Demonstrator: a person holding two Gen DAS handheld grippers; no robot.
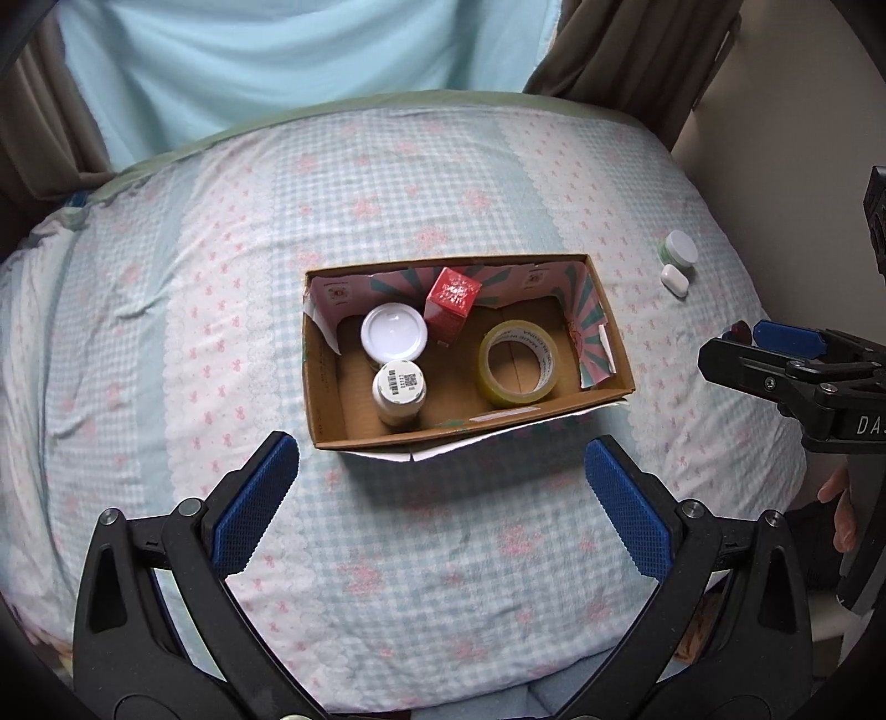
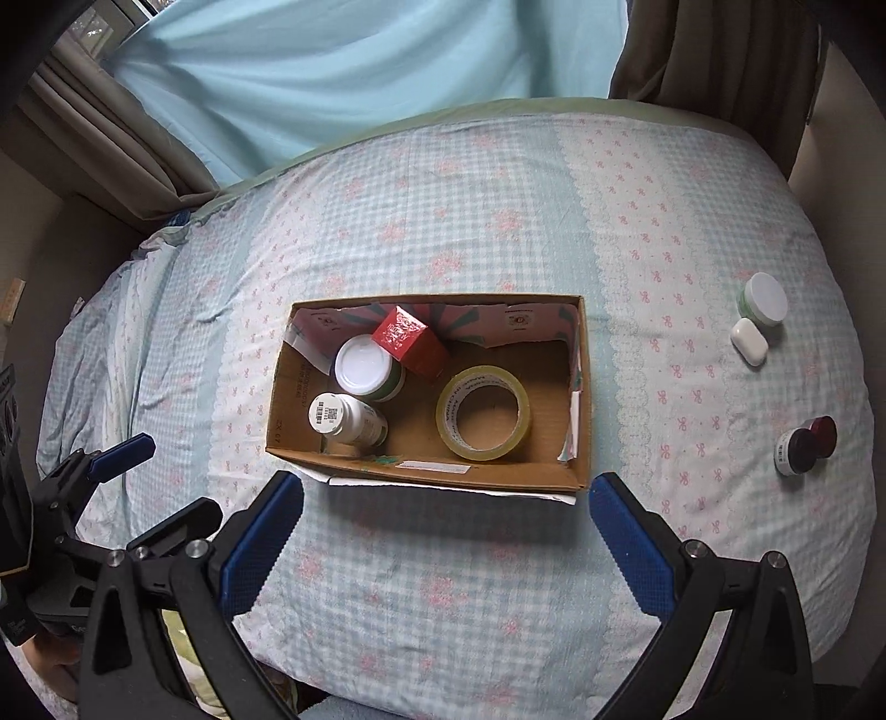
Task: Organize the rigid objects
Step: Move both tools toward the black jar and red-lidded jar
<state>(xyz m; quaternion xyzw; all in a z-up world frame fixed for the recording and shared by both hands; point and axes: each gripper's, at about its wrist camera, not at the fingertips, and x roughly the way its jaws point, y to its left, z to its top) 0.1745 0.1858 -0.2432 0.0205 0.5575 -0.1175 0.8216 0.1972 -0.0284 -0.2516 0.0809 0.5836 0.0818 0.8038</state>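
Observation:
An open cardboard box (image 1: 326, 382) (image 2: 581, 399) sits mid-bed. Inside are a white-lidded jar (image 1: 394, 331) (image 2: 362, 363), a white bottle (image 1: 398, 387) (image 2: 343, 418), a red carton (image 1: 451, 302) (image 2: 410, 340) and a tape roll (image 1: 518, 363) (image 2: 483, 412). On the bed to the right lie a white-lidded green jar (image 1: 680, 249) (image 2: 764, 299), a white case (image 1: 675, 279) (image 2: 748, 342) and two small dark red jars (image 2: 805, 446). My left gripper (image 1: 440, 487) is open and empty in front of the box. My right gripper (image 2: 446, 515) is open and empty, also in front of the box.
The bed has a light blue checked cover (image 1: 443, 188) (image 2: 498, 183). Curtains (image 1: 310, 50) (image 2: 343, 61) hang behind it. In the left wrist view the right gripper's body (image 1: 803, 371) is at the right edge. In the right wrist view the left gripper's body (image 2: 83, 482) is at the left.

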